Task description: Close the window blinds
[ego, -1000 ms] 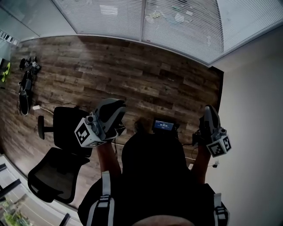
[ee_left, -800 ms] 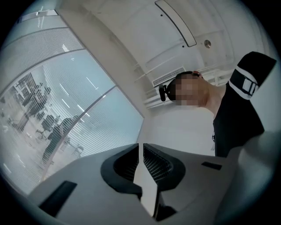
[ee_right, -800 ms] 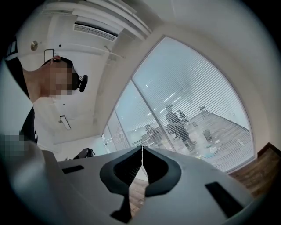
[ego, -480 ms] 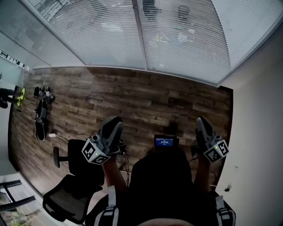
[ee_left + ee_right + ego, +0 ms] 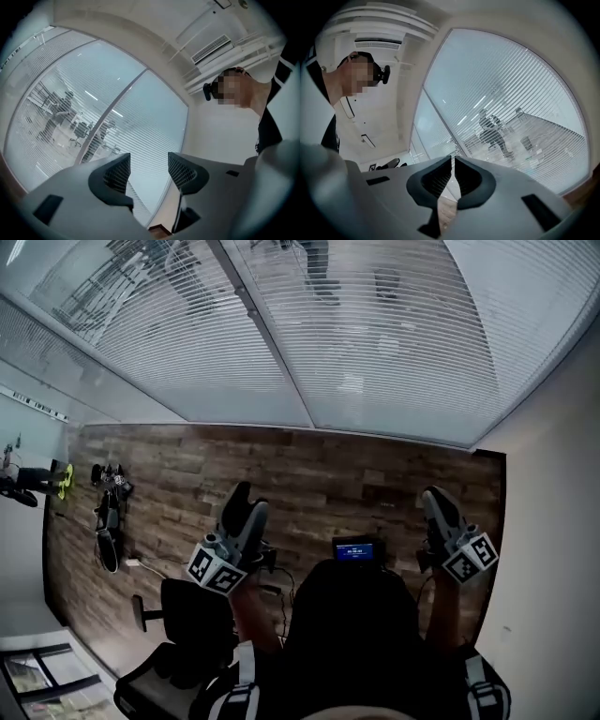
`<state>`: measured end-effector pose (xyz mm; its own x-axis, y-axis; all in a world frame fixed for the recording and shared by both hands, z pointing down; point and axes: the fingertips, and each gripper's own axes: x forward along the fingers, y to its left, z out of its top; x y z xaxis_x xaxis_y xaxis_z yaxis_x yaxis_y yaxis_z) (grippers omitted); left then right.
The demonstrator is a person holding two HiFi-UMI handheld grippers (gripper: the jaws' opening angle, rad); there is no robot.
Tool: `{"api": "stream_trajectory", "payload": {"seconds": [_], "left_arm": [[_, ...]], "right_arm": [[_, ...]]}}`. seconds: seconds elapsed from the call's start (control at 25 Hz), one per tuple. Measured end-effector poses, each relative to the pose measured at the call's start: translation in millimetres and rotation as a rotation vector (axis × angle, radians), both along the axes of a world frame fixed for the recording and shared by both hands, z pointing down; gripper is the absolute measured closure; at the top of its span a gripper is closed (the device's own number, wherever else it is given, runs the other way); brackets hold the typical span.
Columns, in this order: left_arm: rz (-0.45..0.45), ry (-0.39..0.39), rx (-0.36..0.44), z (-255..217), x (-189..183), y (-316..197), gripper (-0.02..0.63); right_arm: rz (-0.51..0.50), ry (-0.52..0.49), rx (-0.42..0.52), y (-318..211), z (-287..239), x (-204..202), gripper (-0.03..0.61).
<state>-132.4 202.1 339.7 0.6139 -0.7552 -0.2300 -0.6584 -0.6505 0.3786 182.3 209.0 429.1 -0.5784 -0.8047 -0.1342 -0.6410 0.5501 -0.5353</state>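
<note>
White slatted window blinds (image 5: 375, 343) span the glass wall ahead, and they also fill the left gripper view (image 5: 93, 108) and the right gripper view (image 5: 511, 93). Their slats stand partly open, so people and chairs show through from the room beyond. My left gripper (image 5: 248, 505) is held out over the floor well short of the glass. Its jaws are opening with only air between them (image 5: 149, 164). My right gripper (image 5: 433, 499) is at the right, near the wall, and is shut on nothing (image 5: 453, 161). No cord or wand is visible.
A black office chair (image 5: 187, 624) stands at my lower left on the dark wood floor (image 5: 328, 470). Cables and gear (image 5: 105, 521) lie by the left wall. A white wall (image 5: 553, 521) closes the right side. A mullion (image 5: 272, 343) divides the two blind panels.
The head view has tilted up, so the blinds fill more of it. Both grippers have pushed forward toward the window. The left jaws, shut before, now stand apart.
</note>
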Motion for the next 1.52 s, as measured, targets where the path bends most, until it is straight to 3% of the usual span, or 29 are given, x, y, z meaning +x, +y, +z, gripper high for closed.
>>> {"api": "stream_trajectory", "payload": {"seconds": [0.24,0.36,0.52,0.6,0.88,1.0,1.16,1.4,1.52], "left_arm": [[-0.036,-0.007,-0.07,18,10,-61,0.362],[-0.009,0.014,-0.108,33,15,-100,0.362],[0.027,0.081,-0.097,31,19,-174,0.362],[0.042,0.095,-0.104,22,15,-211,0.323],[0.052,0.08,-0.135,38,-3,-311,0.281],[0.072,0.047,-0.175,70,0,-333,0.281],[0.121,0.089,-0.247,94,7,-358,0.284],[0.071,0.074,-0.261,110,17,-371,0.292],[0.074,0.094,-0.208,94,25,-374,0.396]], "right_arm": [[-0.033,0.021,-0.051,-42,11,10,0.569],[0.029,0.059,-0.077,-70,18,19,0.566],[0.144,0.097,-0.092,-128,10,40,0.478],[0.19,0.077,-0.093,-153,-7,41,0.389],[0.251,0.089,-0.074,-231,-20,17,0.376],[0.264,0.032,-0.065,-250,-24,1,0.376],[0.302,0.034,-0.069,-266,-21,0,0.377],[0.279,-0.059,-0.105,-277,9,24,0.377],[0.22,-0.097,-0.072,-295,8,36,0.377]]}}
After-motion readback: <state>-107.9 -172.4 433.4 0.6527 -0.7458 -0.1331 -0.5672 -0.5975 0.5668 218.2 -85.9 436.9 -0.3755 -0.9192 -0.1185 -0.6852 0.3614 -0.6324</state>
